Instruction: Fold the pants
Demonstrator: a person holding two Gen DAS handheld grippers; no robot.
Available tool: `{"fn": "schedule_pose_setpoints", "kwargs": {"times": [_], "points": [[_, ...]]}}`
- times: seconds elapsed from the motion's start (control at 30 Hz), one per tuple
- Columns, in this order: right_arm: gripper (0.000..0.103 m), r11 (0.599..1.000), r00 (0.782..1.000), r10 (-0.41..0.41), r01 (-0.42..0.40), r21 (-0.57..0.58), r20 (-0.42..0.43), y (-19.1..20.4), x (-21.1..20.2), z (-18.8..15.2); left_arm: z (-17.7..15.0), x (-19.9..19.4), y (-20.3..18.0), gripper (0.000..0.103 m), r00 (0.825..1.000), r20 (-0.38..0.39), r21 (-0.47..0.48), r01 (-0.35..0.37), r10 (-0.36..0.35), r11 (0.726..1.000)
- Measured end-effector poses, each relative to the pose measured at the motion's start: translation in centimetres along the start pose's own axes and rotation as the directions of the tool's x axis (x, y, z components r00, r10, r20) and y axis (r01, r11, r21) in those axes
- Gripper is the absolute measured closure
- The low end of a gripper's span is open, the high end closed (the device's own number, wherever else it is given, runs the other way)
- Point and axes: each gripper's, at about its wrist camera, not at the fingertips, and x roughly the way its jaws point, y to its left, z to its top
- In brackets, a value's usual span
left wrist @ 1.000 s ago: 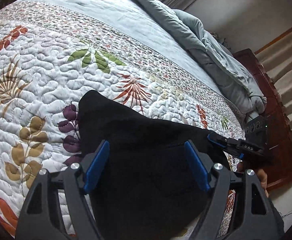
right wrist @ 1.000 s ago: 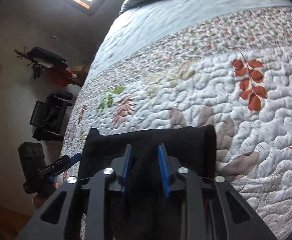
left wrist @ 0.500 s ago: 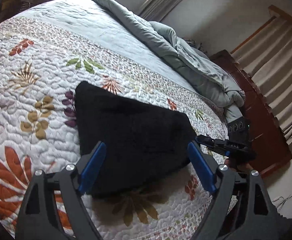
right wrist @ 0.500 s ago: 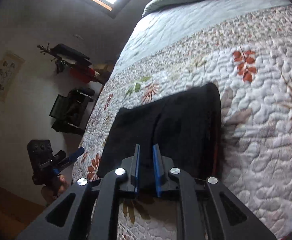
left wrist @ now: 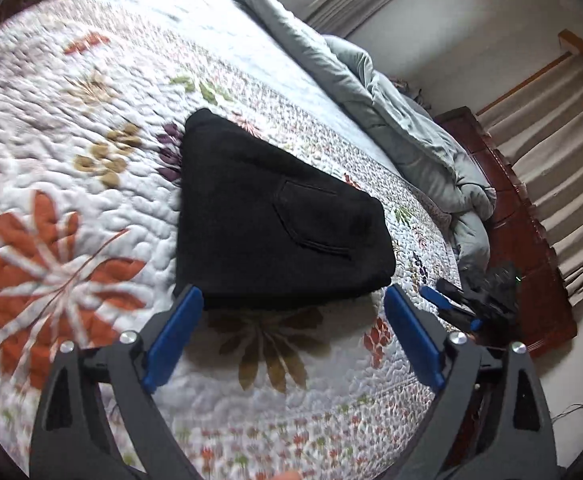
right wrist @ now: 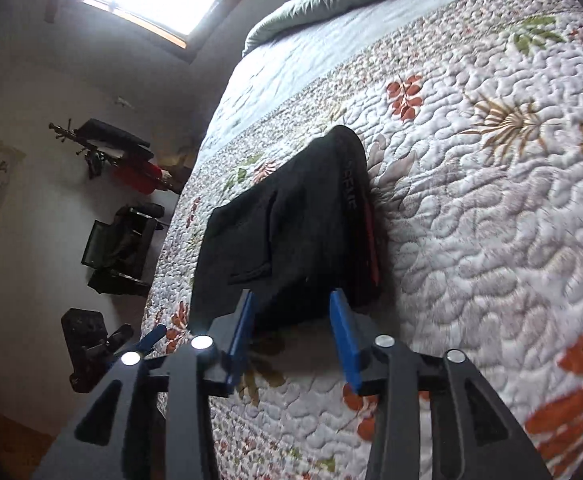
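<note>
The black pants (left wrist: pixel 275 220) lie folded in a compact stack on the floral quilt (left wrist: pixel 71 160), back pocket facing up. My left gripper (left wrist: pixel 291 308) is open and empty, hovering just short of the stack's near edge. In the right wrist view the pants (right wrist: pixel 291 232) show a waistband with lettering and a red edge on the right side. My right gripper (right wrist: pixel 291 312) is open and empty, just short of the stack's near edge. The right gripper also shows in the left wrist view (left wrist: pixel 451 308), off the bed's right edge.
A grey-green duvet (left wrist: pixel 391 120) is bunched along the far side of the bed. A dark wooden footboard (left wrist: pixel 531 248) and curtains stand at the right. In the right wrist view, dark furniture (right wrist: pixel 119 248) and the left gripper (right wrist: pixel 95 348) are beyond the bed's left edge.
Both grippers have pulled back from the folded pants. The right gripper, shut on the fabric a second ago, has let go and opened. The pants stay on the quilt.
</note>
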Motion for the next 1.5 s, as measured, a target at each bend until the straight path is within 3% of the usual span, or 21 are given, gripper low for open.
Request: {"fn": "schedule_pose_setpoints", "kwargs": {"times": [0.03,0.07,0.23,0.4,0.5,0.6,0.73,0.83,0.97,1.07,1.17,1.23,1.3,1.37,1.5], "points": [[0.033,1.0,0.999,-0.017,0.017,-0.012,0.034,0.9,-2.2,-2.0,-0.9,-1.5,-0.8,0.005,0.999,0.021,0.018,-0.027,0.027,0.999],[0.025,0.999,0.997,-0.041,0.042,-0.02,0.061,1.8,-3.9,-3.5,-2.2,-3.2,-1.7,0.003,0.997,0.048,0.038,-0.058,0.056,0.998],[0.017,0.991,0.982,-0.108,0.118,-0.062,0.152,4.9,-10.2,-12.9,-8.9,-9.3,-5.1,0.003,0.968,0.116,0.097,-0.236,0.224,0.967],[0.015,0.967,0.955,-0.225,0.243,-0.074,0.192,6.2,-13.7,-19.2,-16.1,-13.7,-8.6,0.003,0.926,0.158,0.158,-0.367,0.343,0.917],[0.012,0.938,0.924,-0.303,0.332,-0.099,0.234,8.1,-15.8,-21.9,-19.0,-15.5,-10.3,0.003,0.912,0.172,0.163,-0.398,0.372,0.903],[0.007,0.883,0.87,-0.392,0.447,-0.141,0.3,10.9,-17.8,-24.4,-21.5,-17.3,-12.3,0.003,0.899,0.2,0.175,-0.423,0.389,0.889],[0.006,0.831,0.827,-0.41,0.513,-0.216,0.385,15.0,-19.7,-26.7,-23.6,-19.7,-15.1,0.003,0.874,0.258,0.212,-0.467,0.412,0.858],[0.005,0.801,0.807,-0.394,0.536,-0.266,0.441,18.2,-20.9,-28.5,-24.7,-21.0,-16.7,0.003,0.884,0.266,0.225,-0.446,0.386,0.866],[0.004,0.76,0.784,-0.394,0.571,-0.309,0.481,21.2,-21.7,-30.6,-26.3,-22.8,-18.7,0.003,0.876,0.297,0.231,-0.453,0.381,0.861],[0.004,0.737,0.759,-0.405,0.601,-0.31,0.51,22.6,-22.5,-31.8,-27.2,-24.3,-20.0,0.003,0.849,0.347,0.236,-0.49,0.399,0.839],[0.004,0.737,0.761,-0.416,0.603,-0.305,0.499,23.0,-22.7,-32.3,-27.8,-25.4,-21.1,0.003,0.831,0.384,0.241,-0.511,0.402,0.825],[0.004,0.74,0.765,-0.415,0.599,-0.307,0.493,23.1,-22.7,-32.5,-28.1,-25.7,-21.5,0.003,0.831,0.391,0.241,-0.508,0.397,0.827],[0.004,0.729,0.758,-0.421,0.61,-0.312,0.499,23.3,-22.6,-32.7,-28.3,-25.6,-21.8,0.003,0.829,0.391,0.247,-0.513,0.4,0.822],[0.004,0.719,0.751,-0.424,0.619,-0.317,0.507,23.5,-22.6,-32.7,-28.5,-25.0,-21.9,0.003,0.817,0.388,0.25,-0.539,0.427,0.804],[0.004,0.709,0.744,-0.43,0.629,-0.32,0.512,23.7,-22.4,-32.5,-28.5,-24.3,-21.6,0.003,0.823,0.376,0.253,-0.534,0.426,0.807]]}}
